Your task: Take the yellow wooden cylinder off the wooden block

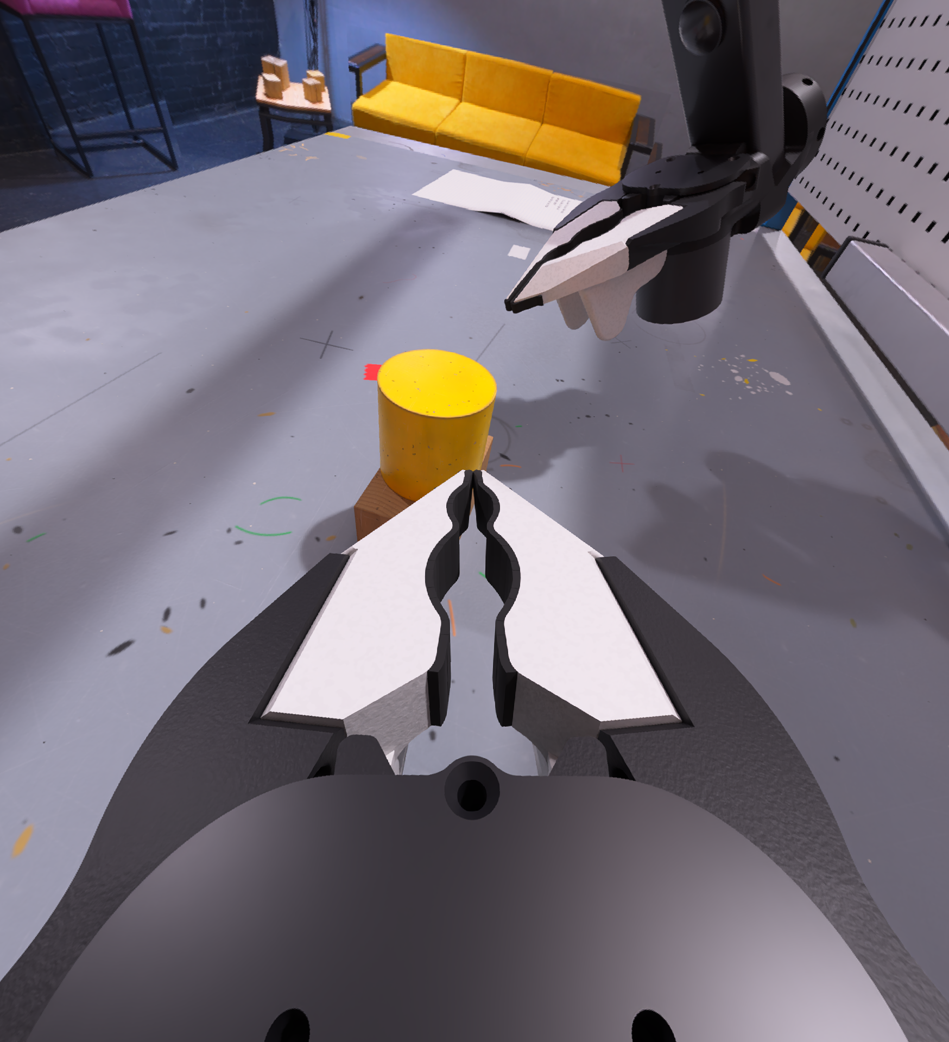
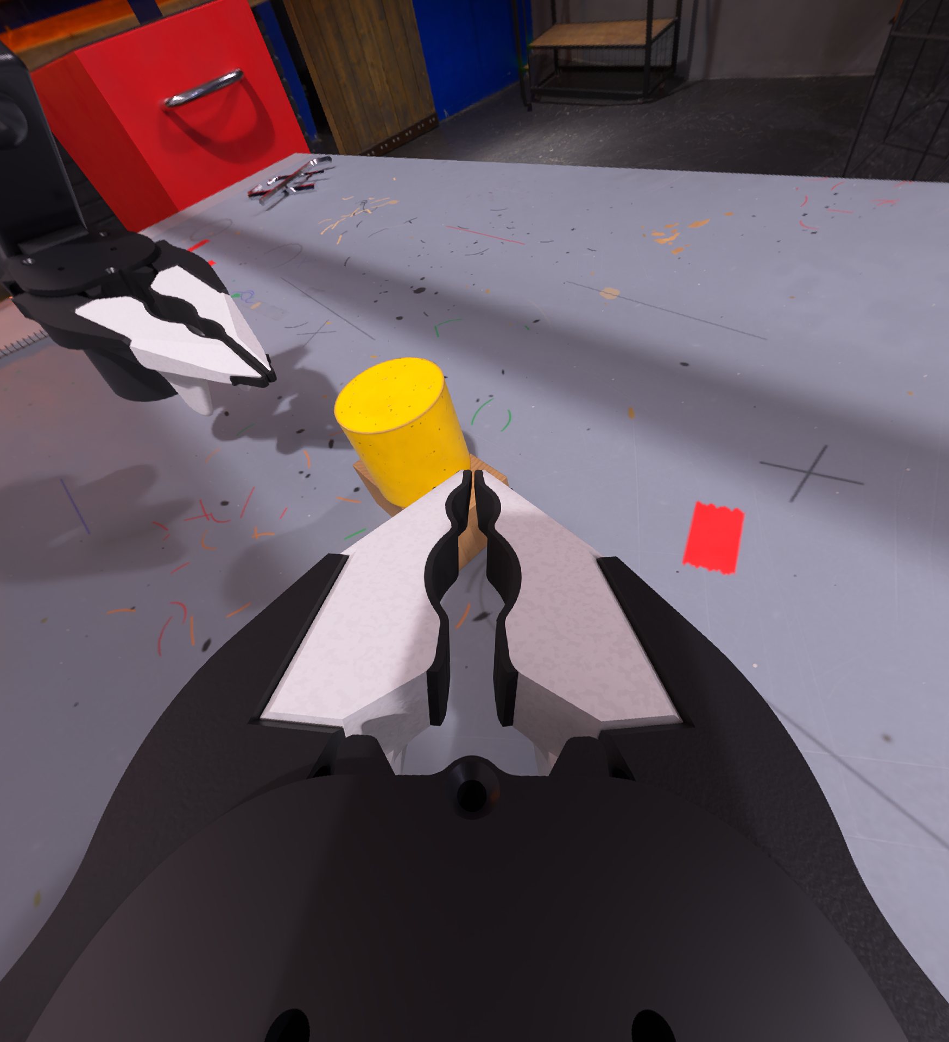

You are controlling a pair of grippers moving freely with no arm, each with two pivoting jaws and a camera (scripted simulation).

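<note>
A yellow wooden cylinder (image 1: 433, 420) stands upright on a small wooden block (image 1: 379, 507) on the grey table. It also shows in the right wrist view (image 2: 399, 428), on the block (image 2: 475, 541). My left gripper (image 1: 473, 475) is shut and empty, hovering just short of the cylinder and covering part of the block. My right gripper (image 2: 473, 475) is shut and empty, on the opposite side of the cylinder. Each gripper shows in the other's view, the right one (image 1: 517, 304) and the left one (image 2: 266, 378), both raised above the table.
A sheet of paper (image 1: 495, 194) lies far on the grey table (image 1: 179, 338). A perforated wall panel (image 1: 912, 141) borders one side. Red tape (image 2: 712, 538) and metal scraps (image 2: 292, 177) lie on the table. A red cabinet (image 2: 179, 113) stands beyond the table's edge.
</note>
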